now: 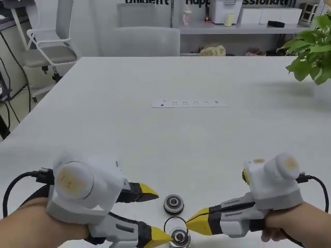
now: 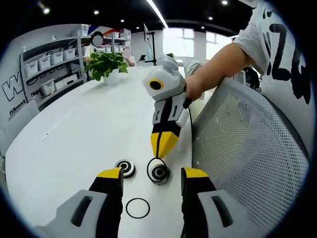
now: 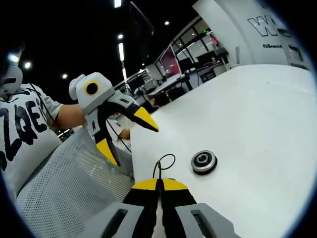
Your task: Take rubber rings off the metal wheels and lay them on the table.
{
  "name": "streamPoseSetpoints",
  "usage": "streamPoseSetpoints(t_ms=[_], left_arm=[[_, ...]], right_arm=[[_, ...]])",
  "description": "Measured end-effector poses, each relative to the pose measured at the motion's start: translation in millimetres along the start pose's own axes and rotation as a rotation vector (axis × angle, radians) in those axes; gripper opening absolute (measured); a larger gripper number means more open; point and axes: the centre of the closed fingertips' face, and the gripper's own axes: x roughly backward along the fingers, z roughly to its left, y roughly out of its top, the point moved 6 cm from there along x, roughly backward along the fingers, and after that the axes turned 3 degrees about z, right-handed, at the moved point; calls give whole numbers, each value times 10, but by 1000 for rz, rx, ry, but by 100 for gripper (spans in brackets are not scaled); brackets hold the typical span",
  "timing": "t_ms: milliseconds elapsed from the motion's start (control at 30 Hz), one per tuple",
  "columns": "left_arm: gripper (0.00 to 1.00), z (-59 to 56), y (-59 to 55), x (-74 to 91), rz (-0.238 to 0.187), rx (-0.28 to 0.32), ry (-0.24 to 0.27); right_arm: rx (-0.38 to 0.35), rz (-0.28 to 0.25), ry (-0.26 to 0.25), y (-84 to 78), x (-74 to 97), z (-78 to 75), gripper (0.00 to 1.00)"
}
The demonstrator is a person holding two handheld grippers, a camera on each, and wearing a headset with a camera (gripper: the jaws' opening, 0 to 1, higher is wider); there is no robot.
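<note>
Two metal wheels sit near the table's front edge. The farther wheel (image 1: 174,203) (image 2: 125,167) (image 3: 204,161) still wears its dark rubber ring. The nearer wheel (image 1: 179,238) (image 2: 160,173) lies under my right gripper (image 1: 194,221) (image 2: 162,148) (image 3: 158,185), which is shut on a thin black rubber ring (image 1: 175,224) (image 2: 154,164) (image 3: 164,162) pulled partly up off it. My left gripper (image 1: 154,214) (image 2: 152,172) (image 3: 128,133) stands open just left of the wheels, holding nothing. A loose rubber ring (image 2: 137,208) lies flat on the table between its jaws.
The white table (image 1: 165,134) stretches far ahead, with a small label strip (image 1: 189,104) at its middle. A potted plant (image 1: 311,46) (image 2: 106,63) stands at the back right. A mesh chair (image 2: 247,153) (image 3: 64,183) sits right at the table's near edge.
</note>
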Motion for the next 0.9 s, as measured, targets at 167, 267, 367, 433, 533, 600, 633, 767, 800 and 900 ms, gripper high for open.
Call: streamPoseSetpoints(t_ms=[167,267,367,433,533,600,633,767,800,900], left_arm=[[47,26,-3,75,-12,8,20],[49,28,-8,140,-29,19,32],[52,26,-37,197,-37,29,40],[53,30,-66,238,-37,36,52],[55,40,-113,298,-40,50,68],[55,51,-149,340,-43,64,81],[56,54,-170,363,-45,70,87],[57,63,-231,428,-46,85,106],[57,64,-243,441,-46,89,110],[58,63,-288,484,-44,98,123]], right_arm=[[2,-6,-3,41,8,-10,0],[2,-14,-2,88,8,-10,0],[8,-19,1,138,-8,-2,0],[13,-21,4,170,-28,7,0],[17,-21,9,204,-60,6,0],[21,-18,13,226,-89,19,0],[22,-17,16,236,-107,21,0],[28,-9,24,259,-167,39,0],[29,-7,26,266,-186,44,0],[31,-1,28,274,-239,33,0]])
